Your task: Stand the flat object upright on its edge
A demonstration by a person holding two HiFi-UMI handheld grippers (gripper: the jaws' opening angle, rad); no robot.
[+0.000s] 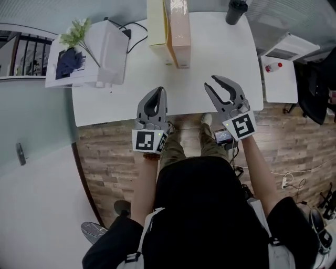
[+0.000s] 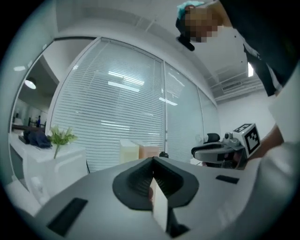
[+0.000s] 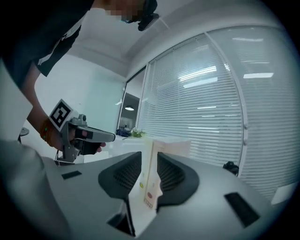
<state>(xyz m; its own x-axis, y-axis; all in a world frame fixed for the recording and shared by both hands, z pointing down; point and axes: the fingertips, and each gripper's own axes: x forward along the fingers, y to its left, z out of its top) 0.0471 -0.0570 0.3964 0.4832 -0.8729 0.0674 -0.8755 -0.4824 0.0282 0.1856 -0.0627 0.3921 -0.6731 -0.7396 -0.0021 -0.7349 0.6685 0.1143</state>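
Observation:
Two flat boxes stand upright on their long edges side by side at the far middle of the white table [image 1: 210, 47]: a cream box [image 1: 156, 23] and a peach box [image 1: 179, 31]. Both my grippers hover over the table's near edge, apart from the boxes. My left gripper [image 1: 159, 90] is shut with nothing in it; its jaws meet in the left gripper view [image 2: 152, 160]. My right gripper [image 1: 210, 82] has a narrow gap between its jaws and holds nothing. Through that gap [image 3: 149, 154] I see the boxes [image 3: 171, 146] some way ahead.
A white container [image 1: 107, 47] with a green plant [image 1: 76, 32] and a dark blue item [image 1: 68, 60] sits at the table's left end. A black bottle [image 1: 236, 10] stands at the far right corner. A small side table [image 1: 281, 86] carries a red-capped bottle [image 1: 273, 67].

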